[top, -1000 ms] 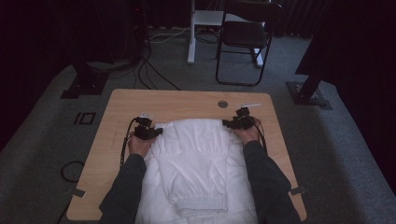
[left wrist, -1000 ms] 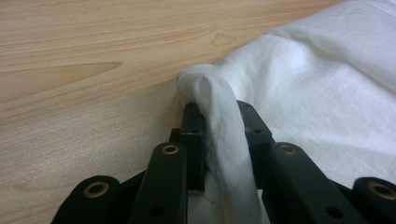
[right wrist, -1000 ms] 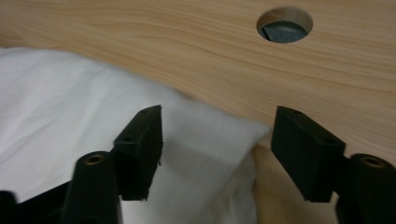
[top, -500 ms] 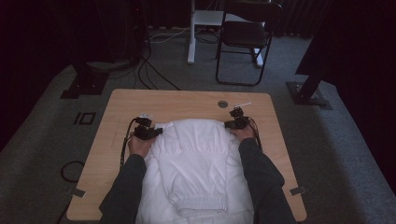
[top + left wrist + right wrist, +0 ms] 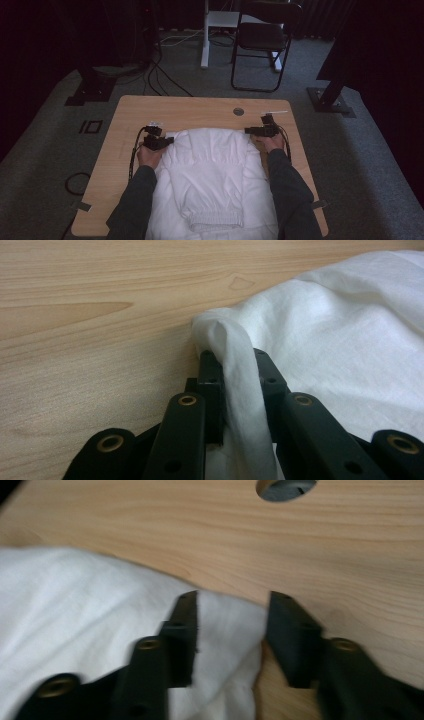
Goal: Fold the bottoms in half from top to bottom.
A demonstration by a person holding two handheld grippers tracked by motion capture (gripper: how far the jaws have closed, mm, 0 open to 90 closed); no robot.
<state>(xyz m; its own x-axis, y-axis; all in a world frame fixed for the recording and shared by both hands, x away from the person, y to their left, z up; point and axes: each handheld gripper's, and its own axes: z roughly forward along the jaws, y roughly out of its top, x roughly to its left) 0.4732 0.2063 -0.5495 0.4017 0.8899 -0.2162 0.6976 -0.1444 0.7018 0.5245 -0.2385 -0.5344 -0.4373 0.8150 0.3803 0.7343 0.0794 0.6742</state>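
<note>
The white garment (image 5: 212, 175) looks soft, light and floppy. The left gripper (image 5: 235, 372) pinches its corner fold; the right gripper (image 5: 231, 605), jaws just reopened, straddles the opposite corner unclamped.

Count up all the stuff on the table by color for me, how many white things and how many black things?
White: 1, the garment.
Black: 2, the left tool and the right tool.
Total: 3.
</note>
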